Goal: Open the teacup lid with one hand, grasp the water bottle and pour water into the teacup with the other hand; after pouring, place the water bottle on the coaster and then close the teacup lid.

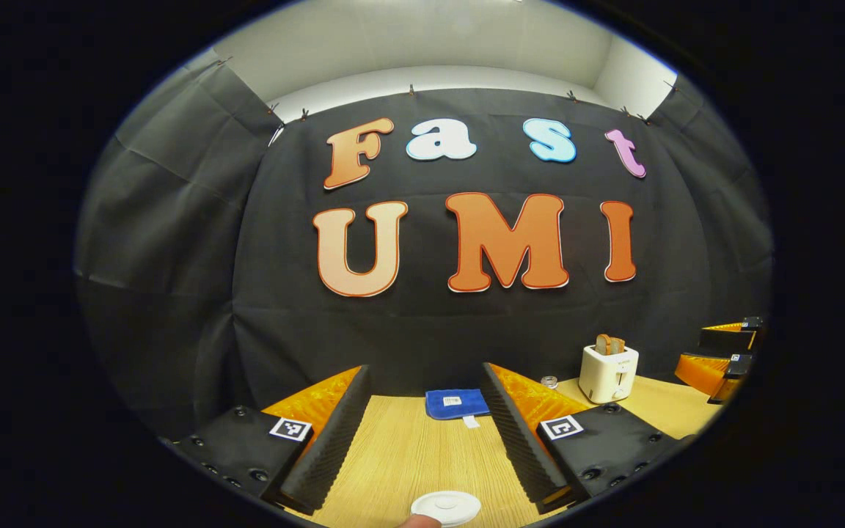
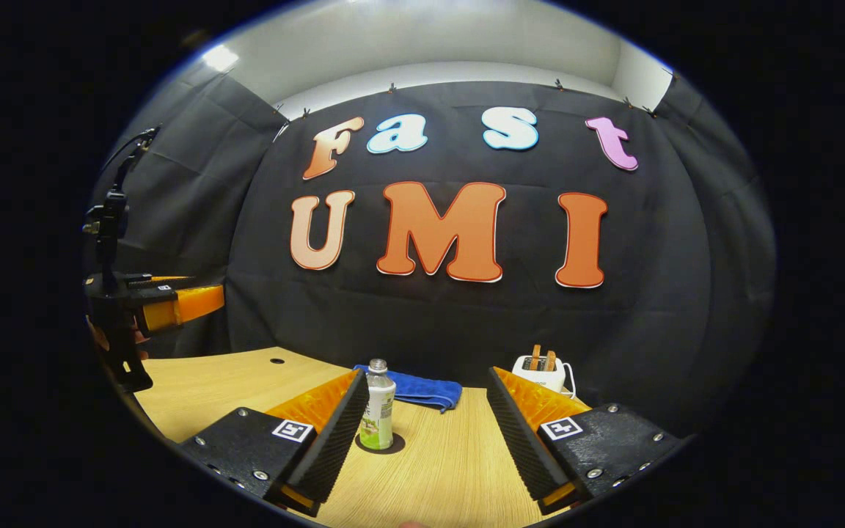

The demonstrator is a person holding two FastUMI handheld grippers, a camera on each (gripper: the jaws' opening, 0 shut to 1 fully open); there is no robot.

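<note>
While upright on coaster (image 2: 380,444), water bottle (image 2: 378,405).

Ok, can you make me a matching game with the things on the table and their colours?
Things:
1. towel
2. toaster
3. table
4. coaster under the water bottle

Colours:
A. pale wood
B. dark
C. blue
D. white

Pairs: 1-C, 2-D, 3-A, 4-B. The coaster peeks out as a dark disc around the bottle's base.
</note>
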